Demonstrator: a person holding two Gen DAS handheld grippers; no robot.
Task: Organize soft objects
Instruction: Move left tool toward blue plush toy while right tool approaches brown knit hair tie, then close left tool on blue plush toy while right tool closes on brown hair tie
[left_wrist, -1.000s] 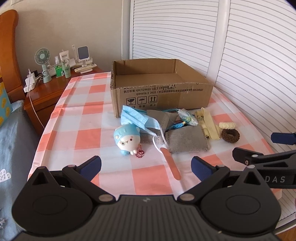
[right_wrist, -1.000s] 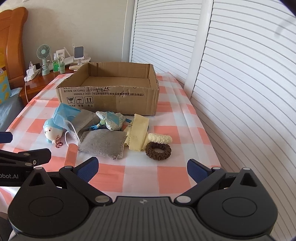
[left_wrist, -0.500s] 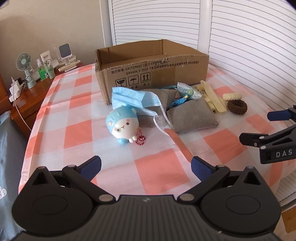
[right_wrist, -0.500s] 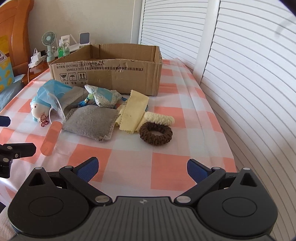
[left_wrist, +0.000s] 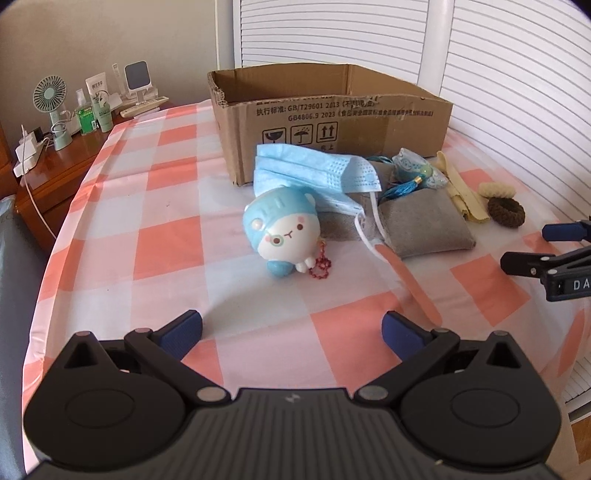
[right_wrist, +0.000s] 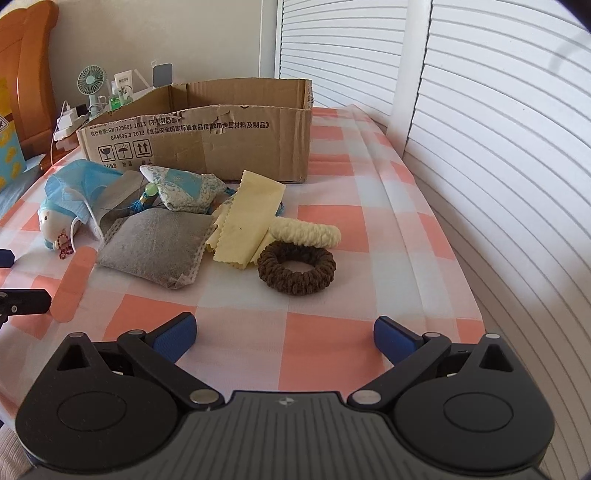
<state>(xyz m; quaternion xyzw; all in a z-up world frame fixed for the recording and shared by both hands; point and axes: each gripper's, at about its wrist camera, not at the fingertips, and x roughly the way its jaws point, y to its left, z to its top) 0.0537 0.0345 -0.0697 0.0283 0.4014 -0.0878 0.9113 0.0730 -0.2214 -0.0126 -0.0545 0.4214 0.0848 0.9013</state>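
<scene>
A blue and white plush toy (left_wrist: 282, 236) lies on the checked tablecloth, with a blue face mask (left_wrist: 314, 175) draped behind it. Beside them lie a grey pouch (right_wrist: 153, 249), a patterned sachet (right_wrist: 184, 188), a yellow cloth (right_wrist: 247, 219), a cream scrunchie (right_wrist: 304, 236) and a brown scrunchie (right_wrist: 297, 267). An open cardboard box (left_wrist: 332, 118) stands behind them. My left gripper (left_wrist: 291, 334) is open, short of the plush toy. My right gripper (right_wrist: 284, 334) is open, short of the brown scrunchie.
A pink adhesive plaster (right_wrist: 74, 284) lies near the grey pouch. A wooden nightstand (left_wrist: 55, 166) with a small fan (left_wrist: 50, 98) and bottles stands at the far left. White louvred doors (right_wrist: 498, 147) run along the right. The table edge drops off on the left.
Both grippers have moved forward and lower toward the pile. The objects look larger and nearer. Nothing on the table has moved.
</scene>
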